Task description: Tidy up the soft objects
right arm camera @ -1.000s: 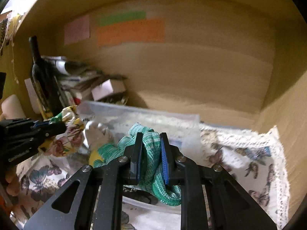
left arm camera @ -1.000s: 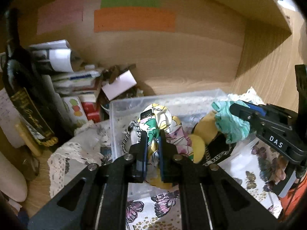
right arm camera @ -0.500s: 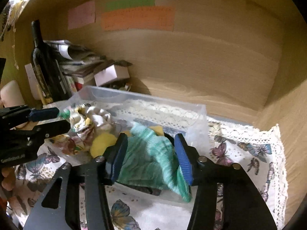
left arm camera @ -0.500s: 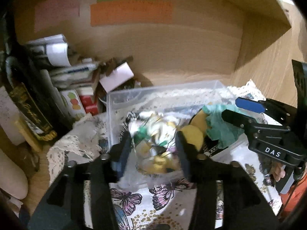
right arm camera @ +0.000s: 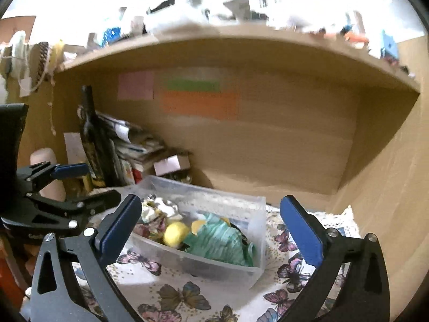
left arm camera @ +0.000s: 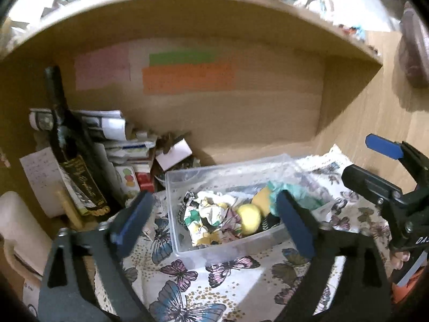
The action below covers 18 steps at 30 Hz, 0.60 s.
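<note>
A clear plastic bin (left arm camera: 185,251) (right arm camera: 256,271) stands on a butterfly-print cloth (left arm camera: 187,289) inside a wooden shelf bay. In it lie a floral cloth (left arm camera: 206,222) (right arm camera: 158,212), a yellow soft ball (left arm camera: 249,218) (right arm camera: 175,233) and a green knitted cloth (left arm camera: 297,190) (right arm camera: 222,244). My left gripper (left arm camera: 214,225) is open and empty, held back in front of the bin. My right gripper (right arm camera: 211,230) is open and empty, also in front of the bin. Each gripper shows in the other's view, the right one (left arm camera: 386,177) and the left one (right arm camera: 77,187).
A dark wine bottle (left arm camera: 72,155) (right arm camera: 93,139) and a pile of papers and small boxes (left arm camera: 126,150) crowd the shelf's back left. A lace cloth edge (right arm camera: 346,214) lies right of the bin. Coloured paper notes (left arm camera: 187,75) stick on the back wall.
Both grippers opened, dropped the floral cloth and the green cloth into the bin, and pulled back and up away from it.
</note>
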{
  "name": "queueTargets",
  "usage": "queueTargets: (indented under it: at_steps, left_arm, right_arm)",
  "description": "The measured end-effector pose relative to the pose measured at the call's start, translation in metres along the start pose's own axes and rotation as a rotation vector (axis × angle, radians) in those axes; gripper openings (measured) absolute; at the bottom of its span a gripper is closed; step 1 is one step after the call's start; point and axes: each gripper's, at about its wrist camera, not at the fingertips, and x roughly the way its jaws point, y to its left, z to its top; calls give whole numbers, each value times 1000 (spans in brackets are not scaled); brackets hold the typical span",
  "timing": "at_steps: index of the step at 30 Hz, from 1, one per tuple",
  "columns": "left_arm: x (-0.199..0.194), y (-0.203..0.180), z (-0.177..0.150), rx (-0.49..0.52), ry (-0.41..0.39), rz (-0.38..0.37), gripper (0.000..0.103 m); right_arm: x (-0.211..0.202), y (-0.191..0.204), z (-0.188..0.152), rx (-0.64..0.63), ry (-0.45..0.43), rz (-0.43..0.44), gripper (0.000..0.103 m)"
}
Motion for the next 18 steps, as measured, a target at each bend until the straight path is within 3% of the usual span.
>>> queueTargets:
  at_steps: [9,18]
  left_arm:
    - [-41,-11,1,16,-97,-7,103]
    - [-53,-13,-1,-3,-124,-31,103]
  right_arm:
    - [-26,3,-2,53,-54,30,103]
    - [-40,2,-5,77,-71,21,103]
